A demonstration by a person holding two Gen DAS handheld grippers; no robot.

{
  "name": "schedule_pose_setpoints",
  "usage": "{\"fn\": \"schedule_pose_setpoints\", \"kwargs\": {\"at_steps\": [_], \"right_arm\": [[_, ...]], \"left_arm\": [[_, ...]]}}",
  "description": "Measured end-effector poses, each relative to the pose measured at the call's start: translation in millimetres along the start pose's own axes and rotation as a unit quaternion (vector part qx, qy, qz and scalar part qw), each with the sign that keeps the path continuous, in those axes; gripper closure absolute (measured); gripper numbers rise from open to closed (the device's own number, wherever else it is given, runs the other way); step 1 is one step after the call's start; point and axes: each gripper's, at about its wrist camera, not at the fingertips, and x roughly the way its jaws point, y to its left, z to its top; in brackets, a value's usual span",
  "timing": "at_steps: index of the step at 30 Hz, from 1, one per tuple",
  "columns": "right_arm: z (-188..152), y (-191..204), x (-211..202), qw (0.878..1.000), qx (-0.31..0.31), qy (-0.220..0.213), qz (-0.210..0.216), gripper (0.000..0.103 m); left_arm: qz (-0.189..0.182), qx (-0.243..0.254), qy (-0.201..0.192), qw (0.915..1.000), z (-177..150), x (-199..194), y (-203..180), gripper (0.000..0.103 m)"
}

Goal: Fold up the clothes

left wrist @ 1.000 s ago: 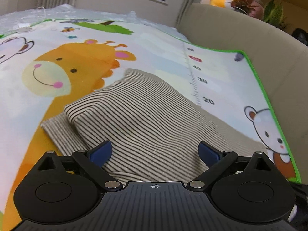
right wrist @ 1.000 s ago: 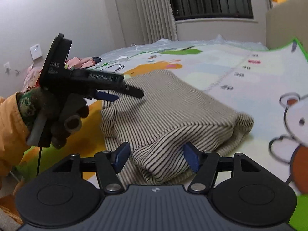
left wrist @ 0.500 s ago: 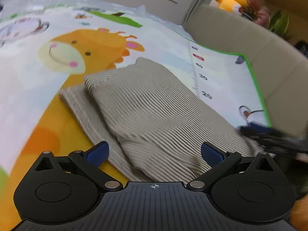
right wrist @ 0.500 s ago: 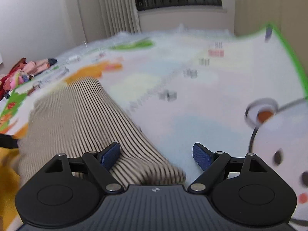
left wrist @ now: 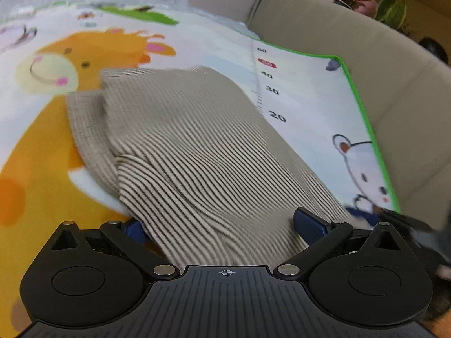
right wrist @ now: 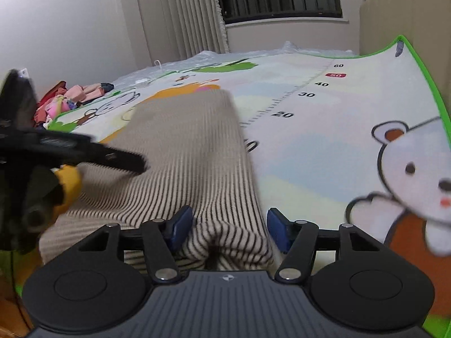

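One striped garment [left wrist: 203,152], folded, lay on your cartoon play mat [left wrist: 50,169]; your L gripper [left wrist: 222,225] was spread wide w/ near edge between its pads; your R gripper [right wrist: 229,225] likewise spread, straddling a bunched corner; sofa [left wrist: 394,90] alongside mat.

Left tool [right wrist: 70,152] blurred; garment [right wrist: 197,155] blurred

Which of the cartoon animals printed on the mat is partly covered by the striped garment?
The orange giraffe: the striped garment lies over its neck and body. The white bear by the green edge lies beside the garment, uncovered.
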Motion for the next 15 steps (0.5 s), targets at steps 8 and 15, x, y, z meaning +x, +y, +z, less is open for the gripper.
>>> {"fn": "schedule_pose_setpoints", "kwargs": {"at_steps": [8,15], "right_arm": [[3,0,0,1.0,0.018,0.01,-0.017,0.036],[8,1,2,0.999,0.025,0.022,-0.036,0.026]], "left_arm": [[-0.002,0.026,-0.018,0.9995,-7,3,0,0.0],[-0.011,0.027,-0.026,0.9993,-10,3,2,0.0]]}}
